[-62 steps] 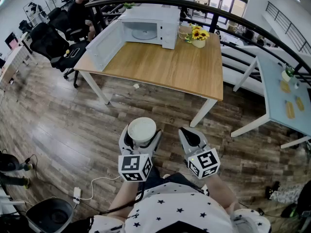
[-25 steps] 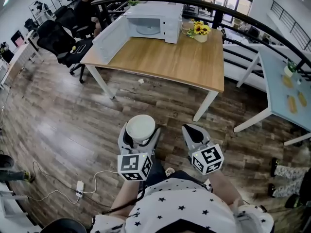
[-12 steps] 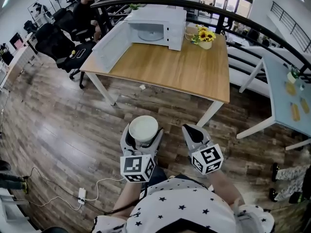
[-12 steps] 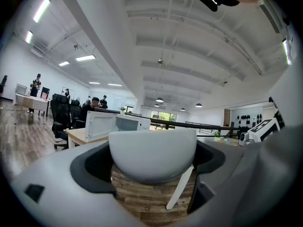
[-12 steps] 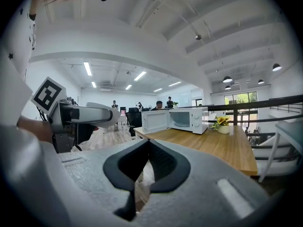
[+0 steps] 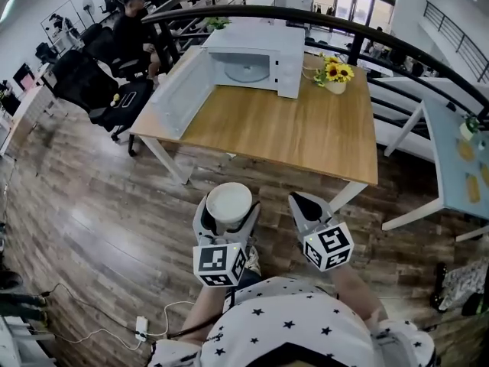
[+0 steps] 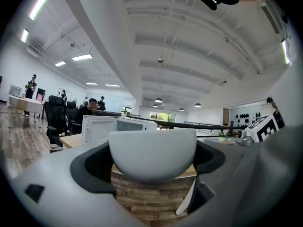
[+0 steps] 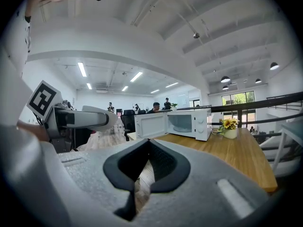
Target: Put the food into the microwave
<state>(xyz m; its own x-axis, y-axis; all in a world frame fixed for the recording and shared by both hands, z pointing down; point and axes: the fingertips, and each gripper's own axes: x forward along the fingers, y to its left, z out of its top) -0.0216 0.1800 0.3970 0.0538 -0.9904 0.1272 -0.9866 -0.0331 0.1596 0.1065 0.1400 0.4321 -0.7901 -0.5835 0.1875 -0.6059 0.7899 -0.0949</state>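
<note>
Currently the left gripper holds a white bowl above the wood-plank floor, just in front of the person's body. Its fingers grip the bowl on two opposite sides, and the bowl sits upright between them. The contents of the bowl look pale; what the food is cannot be made out. The right gripper hangs just beside the left one at about the same height. Its fingers are closed together with nothing between them.

The wooden worktop stands ahead, well apart from both grippers. A white microwave stands near the worktop's far edge. Its door is swung fully open to the left, and the glass turntable shows inside the cavity. A pot of sunflowers stands just beside the microwave on its right. Beyond the worktop's left end stands a black office chair, and a seated person is further back.
</note>
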